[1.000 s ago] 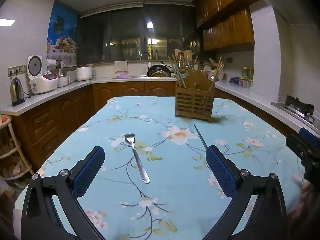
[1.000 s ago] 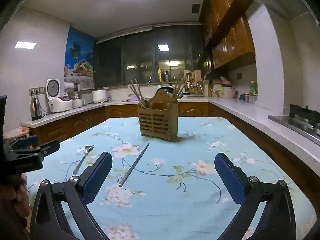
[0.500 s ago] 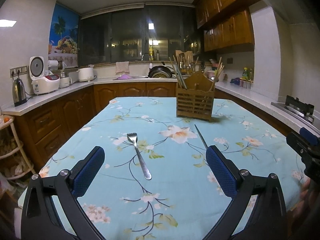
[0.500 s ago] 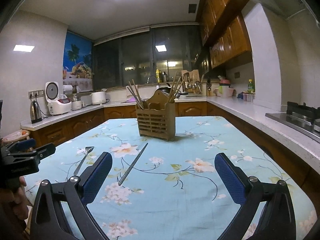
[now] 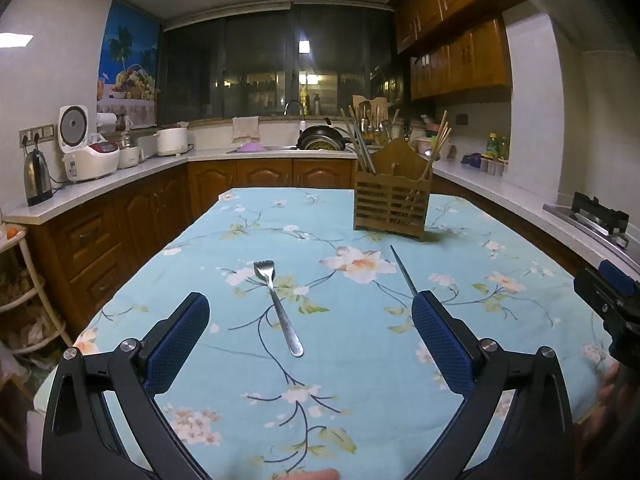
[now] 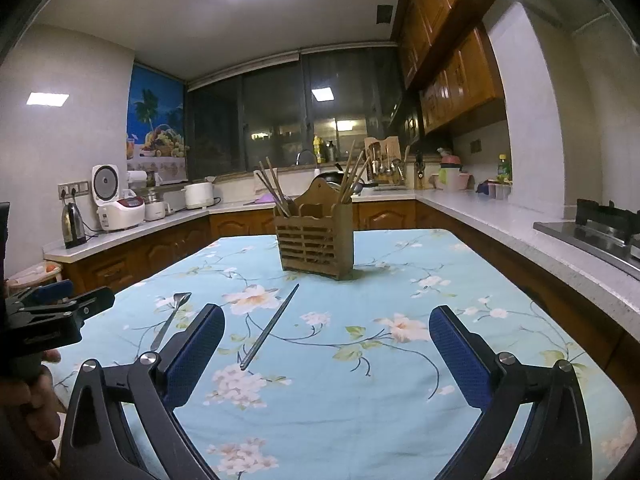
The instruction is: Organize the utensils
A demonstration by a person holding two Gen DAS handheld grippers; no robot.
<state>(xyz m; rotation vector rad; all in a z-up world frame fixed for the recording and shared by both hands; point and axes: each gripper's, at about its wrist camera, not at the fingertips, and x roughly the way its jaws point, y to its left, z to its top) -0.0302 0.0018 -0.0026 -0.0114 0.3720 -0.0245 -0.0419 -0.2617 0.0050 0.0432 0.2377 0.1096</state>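
Observation:
A metal fork (image 5: 277,306) lies on the blue floral tablecloth (image 5: 360,380), tines away from me; it also shows in the right wrist view (image 6: 170,320). A thin metal chopstick (image 5: 403,270) lies to its right, and shows in the right wrist view (image 6: 270,326). A wooden utensil holder (image 5: 392,204) with several chopsticks stands farther back on the table, also in the right wrist view (image 6: 316,242). My left gripper (image 5: 310,340) is open and empty, just short of the fork's handle. My right gripper (image 6: 326,348) is open and empty, right of the chopstick.
Wooden cabinets and a white counter (image 5: 100,184) run around the table, with a kettle (image 5: 37,176), a rice cooker (image 5: 88,152) and a sink. A stove (image 6: 600,228) is on the right. A small shelf rack (image 5: 24,300) stands left of the table.
Both grippers have drawn slightly back and tilted up, so the table objects sit a little lower and farther in view. Fork, chopstick and holder have not moved.

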